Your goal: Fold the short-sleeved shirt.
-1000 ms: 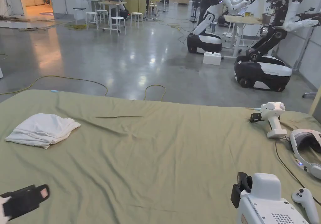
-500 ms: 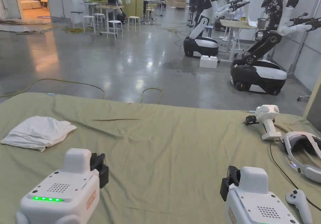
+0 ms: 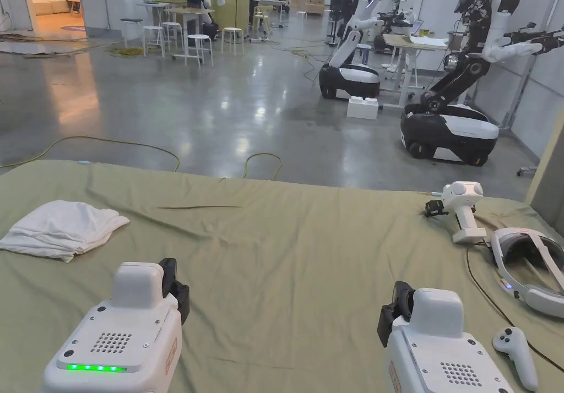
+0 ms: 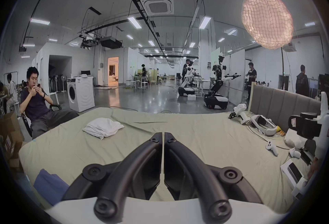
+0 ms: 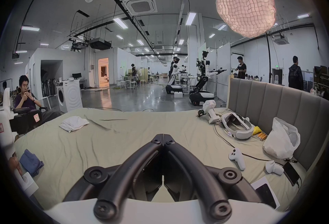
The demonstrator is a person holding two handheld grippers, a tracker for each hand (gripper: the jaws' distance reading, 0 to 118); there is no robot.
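A white shirt (image 3: 60, 235) lies in a loose folded bundle at the far left of the green bed sheet (image 3: 303, 245). The left gripper view has the shirt (image 4: 103, 127) ahead and to the left; the right gripper view has the shirt (image 5: 73, 123) farther left. My left gripper (image 3: 175, 288) hovers low over the sheet at the near left, jaws together on nothing (image 4: 163, 136). Near right, my right gripper (image 3: 392, 316) is also shut and empty (image 5: 163, 137). Both are well short of the shirt.
A spare gripper (image 3: 460, 212), a headset (image 3: 526, 270) with cable and a controller (image 3: 515, 355) lie along the right side. A blue cloth (image 5: 31, 161) sits at the near left edge. Right of the bed stand a padded headboard (image 5: 276, 103) and a plastic bag (image 5: 281, 138). A person (image 4: 35, 103) sits off the far left.
My left gripper rose from the lower left corner up over the sheet and now holds level beside the right one. The shirt has not moved.
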